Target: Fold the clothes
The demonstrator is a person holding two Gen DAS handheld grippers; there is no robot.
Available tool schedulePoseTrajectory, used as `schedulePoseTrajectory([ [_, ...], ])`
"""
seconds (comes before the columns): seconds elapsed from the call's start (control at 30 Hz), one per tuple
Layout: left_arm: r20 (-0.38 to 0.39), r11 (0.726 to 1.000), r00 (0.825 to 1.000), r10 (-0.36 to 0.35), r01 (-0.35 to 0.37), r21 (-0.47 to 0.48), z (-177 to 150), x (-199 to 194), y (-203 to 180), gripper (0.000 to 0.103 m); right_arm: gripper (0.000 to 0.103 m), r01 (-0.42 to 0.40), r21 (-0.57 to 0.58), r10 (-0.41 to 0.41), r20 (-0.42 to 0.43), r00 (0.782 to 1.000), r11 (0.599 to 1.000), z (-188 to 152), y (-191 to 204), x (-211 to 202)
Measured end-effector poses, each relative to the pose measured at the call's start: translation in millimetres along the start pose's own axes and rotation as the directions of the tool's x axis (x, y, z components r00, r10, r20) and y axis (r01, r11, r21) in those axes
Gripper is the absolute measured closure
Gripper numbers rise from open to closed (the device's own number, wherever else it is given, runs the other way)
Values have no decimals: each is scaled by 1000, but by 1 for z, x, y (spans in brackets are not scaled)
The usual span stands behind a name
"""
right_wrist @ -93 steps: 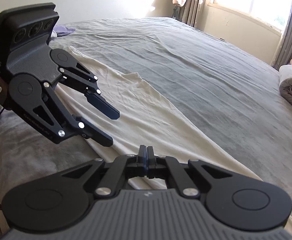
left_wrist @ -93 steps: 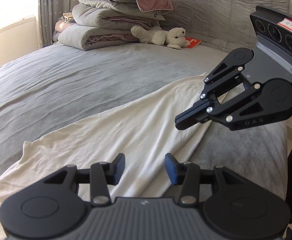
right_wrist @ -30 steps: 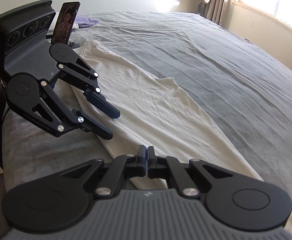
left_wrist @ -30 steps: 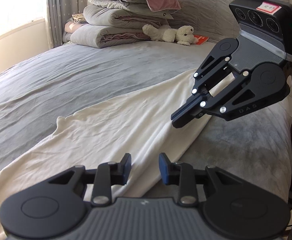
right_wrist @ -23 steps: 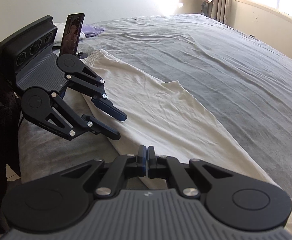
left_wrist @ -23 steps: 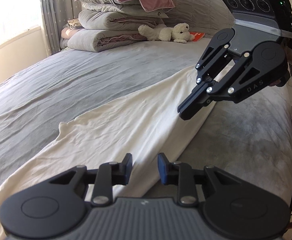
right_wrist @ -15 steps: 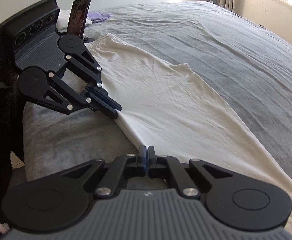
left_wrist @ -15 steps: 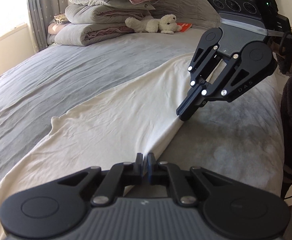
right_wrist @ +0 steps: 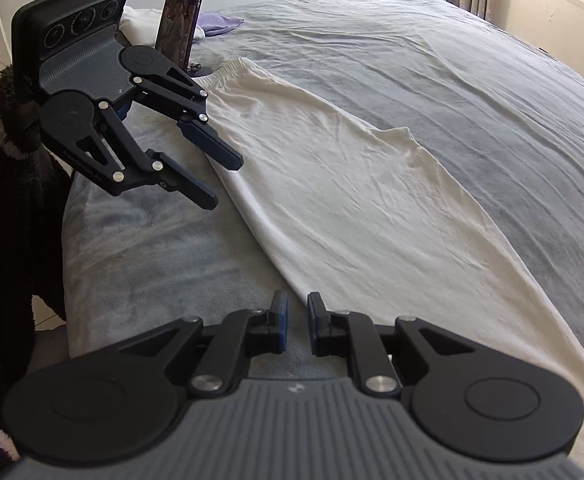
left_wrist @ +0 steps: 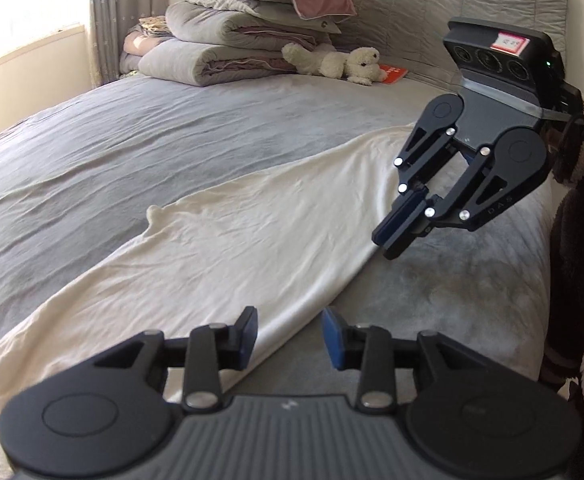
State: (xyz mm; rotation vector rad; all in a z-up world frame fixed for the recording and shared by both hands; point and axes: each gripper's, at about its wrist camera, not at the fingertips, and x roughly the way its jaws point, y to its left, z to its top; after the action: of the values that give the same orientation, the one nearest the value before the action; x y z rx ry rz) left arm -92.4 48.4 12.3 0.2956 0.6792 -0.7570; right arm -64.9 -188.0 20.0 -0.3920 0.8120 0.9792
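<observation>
Along the bed's (left_wrist: 171, 152) near edge lie cream trousers (left_wrist: 251, 232); the left gripper (left_wrist: 287, 338) and the right gripper (right_wrist: 295, 322) have both just been opening, fingers apart, nothing between them.

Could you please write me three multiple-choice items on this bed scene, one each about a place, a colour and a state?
1. Where does the stuffed toy lie?
A. by the headboard, next to the stacked bedding
B. on the cream garment
C. on the floor

2. What colour is the garment spread on the bed?
A. red
B. cream
C. black

3. How do the left gripper and the right gripper stand?
A. both clamped on the garment
B. both open, gripping nothing
C. one holds the phone

Answers:
1 A, the toy rests beside the folded bedding at the headboard.
2 B, the cloth is pale cream on grey sheets.
3 B, both have just been opening, with gaps between their pads and the cloth lying flat.
</observation>
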Motion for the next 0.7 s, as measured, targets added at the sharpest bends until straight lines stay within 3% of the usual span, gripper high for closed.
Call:
schedulePoseTrajectory([
  [0.1, -19, 999, 999, 44, -44, -12, -6, -1, 10, 67, 78, 10, 35, -11, 42, 999, 999, 7, 1, 6],
  [0.27, -91, 999, 995, 40, -42, -20, -21, 5, 18, 67, 78, -53, 140, 36, 120, 992, 989, 20, 0, 26],
  [0.37, -96, 999, 995, 24, -26, -24, -27, -2, 18, 67, 78, -97, 168, 84, 85, 993, 981, 22, 4, 45],
  [0.5, -106, 1000, 994, 13, -16, -24, -36, -13, 19, 66, 66, -105, 114, 99, 64, 993, 988, 21, 14, 47],
  [0.6, -82, 999, 996, 19, -22, -37, -38, -23, 23, 66, 66, -112, 140, 99, 101, 990, 984, 23, 12, 38],
  [0.7, -7, 994, 1000, 24, -25, -106, -36, -33, 36, 66, 66, -77, 188, 44, 172, 984, 979, 29, 8, 33],
])
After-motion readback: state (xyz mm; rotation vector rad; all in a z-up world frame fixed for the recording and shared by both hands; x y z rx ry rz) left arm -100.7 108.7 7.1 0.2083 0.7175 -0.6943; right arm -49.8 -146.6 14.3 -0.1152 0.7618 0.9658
